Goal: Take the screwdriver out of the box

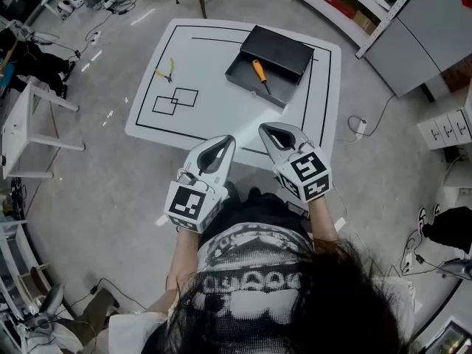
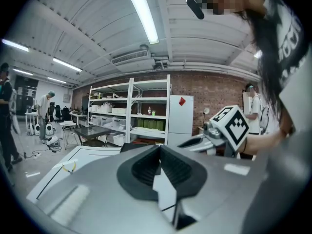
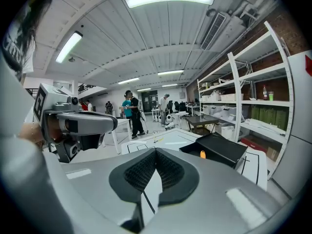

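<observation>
The screwdriver (image 1: pixel 257 71), with its orange handle, lies inside the open black box (image 1: pixel 245 75) at the far right of the white table (image 1: pixel 214 116). In the right gripper view only the orange handle (image 3: pixel 203 154) shows over the wall of the box (image 3: pixel 217 149). My left gripper (image 1: pixel 228 141) and right gripper (image 1: pixel 266 130) hover side by side over the table's near edge, well short of the box. Both are shut with nothing between their pads. Each gripper sees the other beside it: the right gripper (image 2: pixel 195 143) in the left gripper view, the left gripper (image 3: pixel 109 123) in the right gripper view.
Yellow-handled pliers (image 1: pixel 165 72) lie at the table's left, beside two overlapping black squares (image 1: pixel 175 100) drawn on it. A small white table (image 1: pixel 22 124) stands at the left, shelving (image 1: pixel 354 9) behind the box. Cables trail on the floor. People stand far off (image 3: pixel 130 112).
</observation>
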`<state>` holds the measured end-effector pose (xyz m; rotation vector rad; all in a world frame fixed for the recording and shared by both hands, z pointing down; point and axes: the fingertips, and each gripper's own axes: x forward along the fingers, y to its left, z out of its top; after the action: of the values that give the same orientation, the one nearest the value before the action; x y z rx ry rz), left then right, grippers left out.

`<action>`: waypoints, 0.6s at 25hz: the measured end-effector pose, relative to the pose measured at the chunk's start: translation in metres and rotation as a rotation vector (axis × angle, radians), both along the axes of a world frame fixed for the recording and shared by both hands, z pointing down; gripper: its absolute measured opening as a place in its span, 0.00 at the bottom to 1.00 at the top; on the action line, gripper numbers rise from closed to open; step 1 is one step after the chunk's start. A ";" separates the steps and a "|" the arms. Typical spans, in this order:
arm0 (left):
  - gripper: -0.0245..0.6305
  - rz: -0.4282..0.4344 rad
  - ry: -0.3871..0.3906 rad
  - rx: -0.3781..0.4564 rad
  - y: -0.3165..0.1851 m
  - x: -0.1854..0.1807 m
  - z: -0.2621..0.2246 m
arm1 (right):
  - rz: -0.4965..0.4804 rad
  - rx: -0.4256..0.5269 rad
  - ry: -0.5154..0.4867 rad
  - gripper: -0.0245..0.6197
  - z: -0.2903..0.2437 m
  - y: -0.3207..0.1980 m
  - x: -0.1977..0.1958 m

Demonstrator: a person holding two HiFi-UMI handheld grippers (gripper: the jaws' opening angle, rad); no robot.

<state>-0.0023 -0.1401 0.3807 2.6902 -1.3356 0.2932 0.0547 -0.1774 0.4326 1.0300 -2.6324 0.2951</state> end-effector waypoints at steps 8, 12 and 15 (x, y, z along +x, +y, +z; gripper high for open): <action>0.04 0.027 -0.013 -0.016 -0.021 0.001 0.005 | 0.027 -0.019 0.003 0.04 0.007 -0.025 0.004; 0.04 0.049 -0.017 -0.019 -0.042 -0.007 0.008 | 0.061 -0.020 0.014 0.04 0.010 -0.049 0.002; 0.04 0.070 -0.022 -0.020 -0.062 -0.016 0.010 | 0.097 -0.031 0.019 0.04 0.014 -0.068 -0.001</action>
<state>-0.0180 -0.2023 0.3905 2.7287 -1.2388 0.3427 0.0534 -0.2450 0.4464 1.1463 -2.5575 0.3454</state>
